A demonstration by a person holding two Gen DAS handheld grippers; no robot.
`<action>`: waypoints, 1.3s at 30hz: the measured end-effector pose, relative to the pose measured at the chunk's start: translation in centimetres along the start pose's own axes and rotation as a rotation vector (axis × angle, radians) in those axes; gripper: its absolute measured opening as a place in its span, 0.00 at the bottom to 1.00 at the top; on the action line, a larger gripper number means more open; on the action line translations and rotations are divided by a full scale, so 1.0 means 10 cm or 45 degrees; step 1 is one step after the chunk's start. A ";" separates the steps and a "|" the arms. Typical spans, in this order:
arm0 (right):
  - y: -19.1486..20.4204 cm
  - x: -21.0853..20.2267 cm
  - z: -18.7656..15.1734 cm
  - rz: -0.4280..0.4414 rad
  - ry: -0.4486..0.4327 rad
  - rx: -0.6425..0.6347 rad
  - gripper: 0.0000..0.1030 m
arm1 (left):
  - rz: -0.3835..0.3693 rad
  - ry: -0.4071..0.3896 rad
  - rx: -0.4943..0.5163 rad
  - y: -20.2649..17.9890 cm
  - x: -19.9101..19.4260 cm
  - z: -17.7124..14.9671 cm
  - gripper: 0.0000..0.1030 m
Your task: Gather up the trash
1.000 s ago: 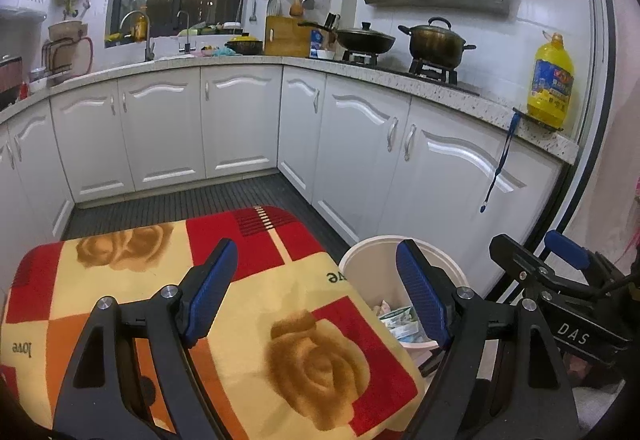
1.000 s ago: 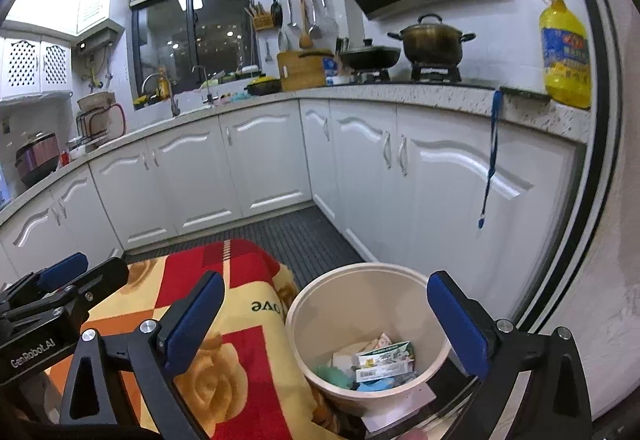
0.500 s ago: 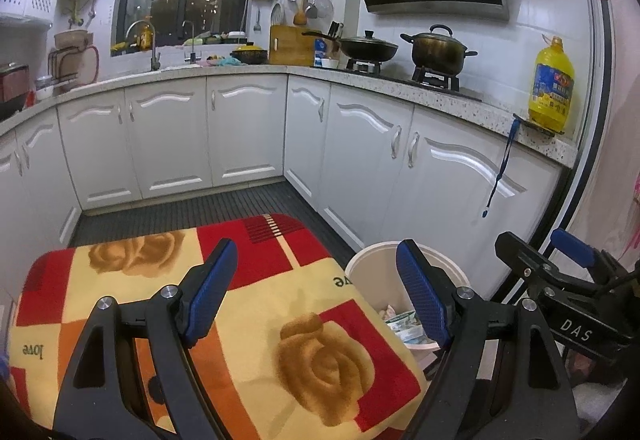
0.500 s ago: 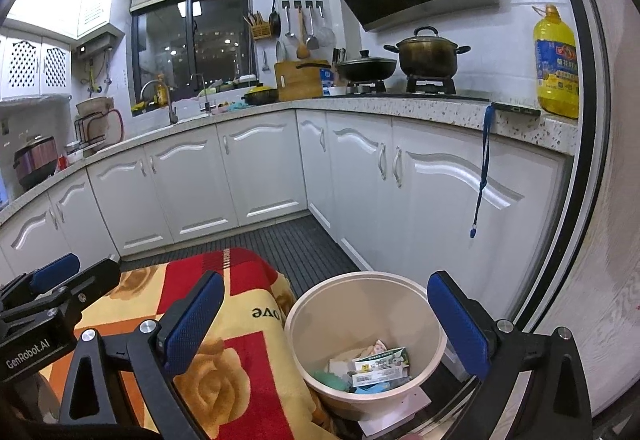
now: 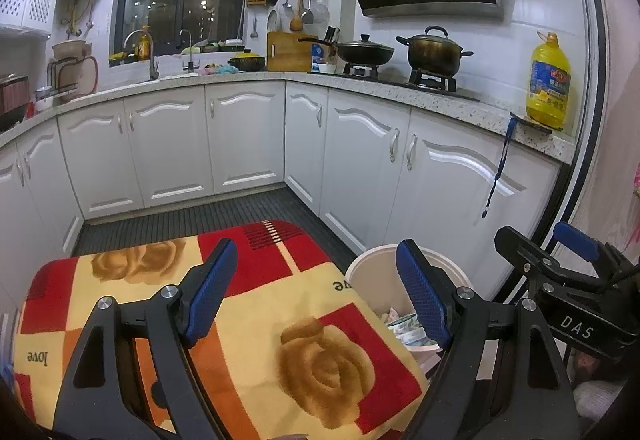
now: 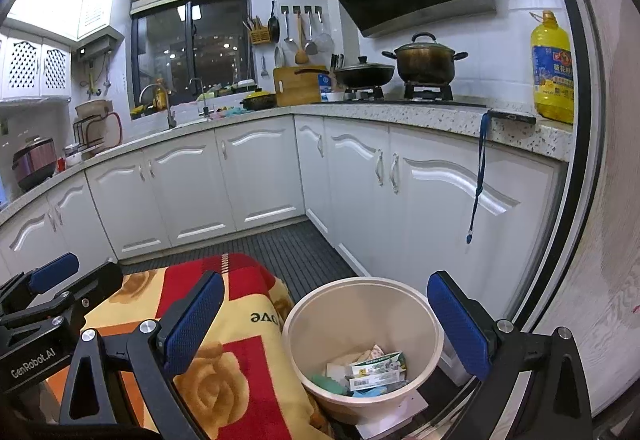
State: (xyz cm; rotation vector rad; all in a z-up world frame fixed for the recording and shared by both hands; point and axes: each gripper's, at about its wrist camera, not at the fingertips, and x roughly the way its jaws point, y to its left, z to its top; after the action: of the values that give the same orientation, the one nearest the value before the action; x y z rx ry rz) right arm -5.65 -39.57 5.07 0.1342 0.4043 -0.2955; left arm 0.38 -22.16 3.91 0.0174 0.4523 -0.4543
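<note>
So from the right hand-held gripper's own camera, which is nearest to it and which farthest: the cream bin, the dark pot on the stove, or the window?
Nearest first from the right hand-held gripper:
1. Cream bin, just below and ahead, with wrappers inside.
2. Dark pot, up on the stove along the right counter.
3. Window, on the far wall, behind the sink.

Bin on the floor, trash inside it, blanket-covered table just left of the bin, cabinets behind the bin, stove pots on the counter above, oil bottle on the counter right of the pots
</note>
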 end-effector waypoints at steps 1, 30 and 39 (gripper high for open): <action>0.00 0.00 0.00 -0.004 -0.006 -0.002 0.98 | -0.001 -0.004 0.000 0.00 0.00 0.00 0.79; 0.00 -0.06 0.07 -0.031 -0.060 -0.004 0.98 | -0.009 -0.020 -0.009 0.02 0.03 -0.02 0.79; 0.03 -0.01 0.05 -0.013 -0.040 -0.026 0.99 | 0.012 -0.018 -0.007 0.05 0.07 -0.02 0.79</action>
State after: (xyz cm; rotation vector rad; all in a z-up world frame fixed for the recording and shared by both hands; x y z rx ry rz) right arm -5.46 -39.36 5.60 0.1079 0.3768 -0.3030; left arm 1.02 -21.99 3.42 0.0111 0.4393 -0.4437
